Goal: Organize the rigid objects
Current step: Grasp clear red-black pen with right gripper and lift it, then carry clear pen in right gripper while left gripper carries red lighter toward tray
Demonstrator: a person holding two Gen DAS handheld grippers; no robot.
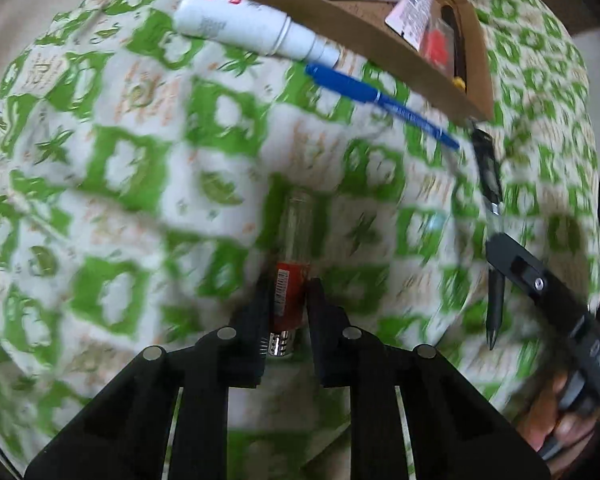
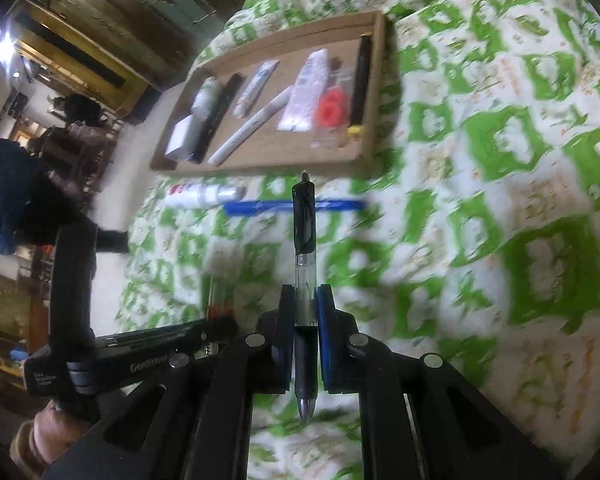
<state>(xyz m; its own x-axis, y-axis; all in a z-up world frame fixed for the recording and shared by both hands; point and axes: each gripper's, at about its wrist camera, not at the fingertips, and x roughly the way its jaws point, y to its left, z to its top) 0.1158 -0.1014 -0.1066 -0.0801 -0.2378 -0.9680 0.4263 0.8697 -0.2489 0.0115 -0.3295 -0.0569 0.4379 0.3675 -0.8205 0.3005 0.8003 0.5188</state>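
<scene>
In the left wrist view my left gripper (image 1: 289, 300) is shut on a red lighter (image 1: 292, 280) with a clear body and a metal end, its pads pressing the red part just above the green-patterned cloth. The right wrist view shows my right gripper (image 2: 305, 300) shut on a black pen (image 2: 305, 240), which points away toward the cardboard tray (image 2: 260, 164). A white bottle (image 2: 204, 195) and a blue pen (image 2: 292, 206) lie on the cloth in front of the tray. The left view also has the bottle (image 1: 252, 26), blue pen (image 1: 380, 100), tray (image 1: 380, 40) and right gripper (image 1: 496, 252).
The tray holds a white marker (image 2: 252, 126), white tubes, a red item (image 2: 332, 108), a black stick and a white box. The left gripper (image 2: 216, 324) crosses the lower left of the right view. A person (image 2: 4, 192) is beyond the cloth's left edge.
</scene>
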